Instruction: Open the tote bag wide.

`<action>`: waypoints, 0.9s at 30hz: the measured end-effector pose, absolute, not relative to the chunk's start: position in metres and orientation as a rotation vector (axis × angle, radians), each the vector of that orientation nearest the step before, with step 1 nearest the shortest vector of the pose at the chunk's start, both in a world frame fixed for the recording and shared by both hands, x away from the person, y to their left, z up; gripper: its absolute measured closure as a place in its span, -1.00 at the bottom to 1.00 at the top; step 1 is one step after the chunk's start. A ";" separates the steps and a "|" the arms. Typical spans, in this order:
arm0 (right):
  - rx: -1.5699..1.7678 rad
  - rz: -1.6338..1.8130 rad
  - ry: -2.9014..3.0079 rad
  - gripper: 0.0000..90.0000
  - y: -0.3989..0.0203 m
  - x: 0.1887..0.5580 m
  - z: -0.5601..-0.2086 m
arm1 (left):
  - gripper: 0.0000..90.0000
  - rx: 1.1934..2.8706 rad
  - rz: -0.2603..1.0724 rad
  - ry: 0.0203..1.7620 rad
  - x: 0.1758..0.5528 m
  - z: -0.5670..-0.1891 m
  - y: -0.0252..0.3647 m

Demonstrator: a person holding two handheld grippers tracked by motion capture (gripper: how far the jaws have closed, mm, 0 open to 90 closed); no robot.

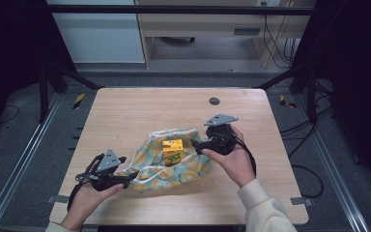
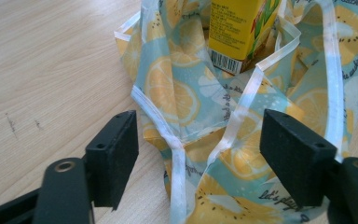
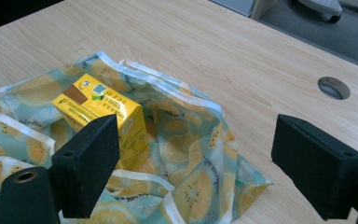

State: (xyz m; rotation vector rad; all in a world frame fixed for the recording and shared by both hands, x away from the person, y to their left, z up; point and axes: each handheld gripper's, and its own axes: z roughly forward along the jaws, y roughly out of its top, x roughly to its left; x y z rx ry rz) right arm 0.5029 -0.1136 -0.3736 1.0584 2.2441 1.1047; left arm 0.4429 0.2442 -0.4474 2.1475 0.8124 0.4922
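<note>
A person sits at a light wooden table (image 1: 140, 104), holding a black two-jaw gripper in each hand. In the middle of the table lies a crumpled fabric bag (image 1: 166, 164) printed with lemon slices on pale blue and edged in white trim. A yellow drink carton (image 1: 172, 150) stands upright on the spread fabric, the bag's folds gathered loosely around its base. The left gripper (image 1: 125, 176) rests low at the bag's near left corner; its jaws stand apart and released, a white-trimmed edge of fabric (image 2: 177, 149) lying between them without being pinched. The right gripper (image 1: 195, 145) hovers at the bag's right side, just beside the carton, its jaws also spread wide and grasping nothing. A small round grey grommet (image 1: 214, 101) sits in the tabletop beyond the bag.
</note>
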 end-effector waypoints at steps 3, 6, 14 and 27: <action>1.054 1.116 2.241 -0.66 -0.116 0.499 -0.370 | -0.43 2.151 0.485 0.816 0.443 -0.447 0.243; 1.049 1.124 2.232 -0.66 -0.119 0.494 -0.369 | -0.44 2.142 0.492 0.814 0.442 -0.444 0.244; 1.027 1.132 2.241 -0.66 -0.123 0.472 -0.372 | -0.45 2.144 0.512 0.794 0.443 -0.434 0.241; 0.981 1.144 2.270 -0.69 -0.125 0.440 -0.390 | -0.46 2.182 0.555 0.768 0.469 -0.410 0.233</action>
